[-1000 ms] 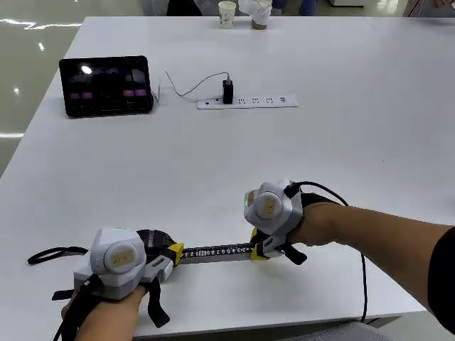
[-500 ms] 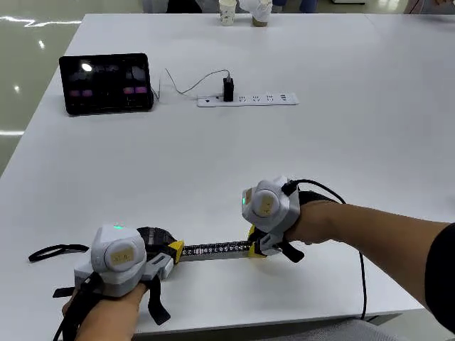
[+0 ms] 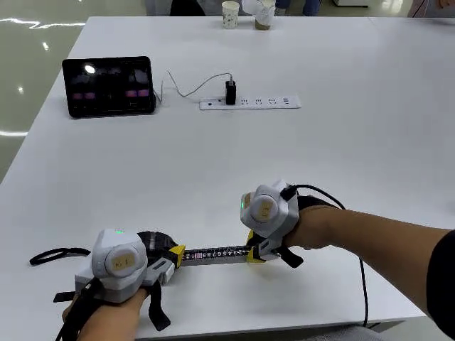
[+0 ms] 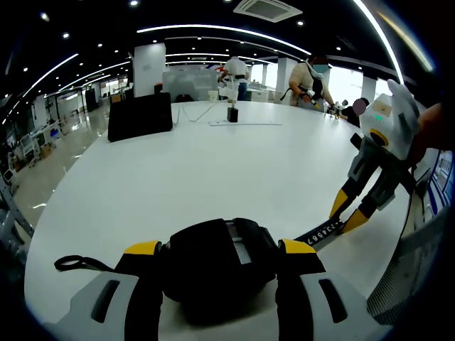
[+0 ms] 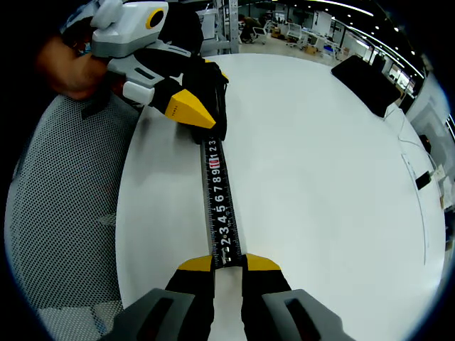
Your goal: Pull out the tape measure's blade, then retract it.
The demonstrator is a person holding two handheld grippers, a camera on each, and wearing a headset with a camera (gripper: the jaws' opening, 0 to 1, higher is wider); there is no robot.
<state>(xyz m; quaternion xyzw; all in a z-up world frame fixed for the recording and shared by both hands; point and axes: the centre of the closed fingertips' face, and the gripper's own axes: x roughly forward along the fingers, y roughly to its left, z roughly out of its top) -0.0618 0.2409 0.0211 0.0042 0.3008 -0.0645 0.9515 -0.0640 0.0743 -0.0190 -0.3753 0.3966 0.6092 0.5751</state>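
Observation:
My left gripper (image 3: 165, 254) (image 4: 220, 250) is shut on the black tape measure case (image 3: 151, 240) (image 4: 220, 261), which rests on the white table near its front edge. The blade (image 3: 213, 252) (image 5: 217, 199) lies flat along the table, drawn out to roughly the 13 mark. My right gripper (image 3: 254, 254) (image 5: 229, 263) is shut on the blade's tip, its yellow fingertips pinching it from both sides. In the right gripper view the left gripper (image 5: 192, 106) and case (image 5: 210, 82) sit at the blade's far end. The right gripper (image 4: 352, 213) also appears at right in the left gripper view.
A dark tablet (image 3: 108, 87) stands at the back left, with a white power strip (image 3: 249, 103) and black plug beside it. Paper cups (image 3: 229, 13) sit at the far edge. A black strap (image 3: 50, 254) trails left of the case. The table's front edge (image 3: 284, 316) is close.
The right gripper has crept slightly left toward the case with the blade tip, so a little less blade shows. The left gripper and case stay put; the head view shifted a little.

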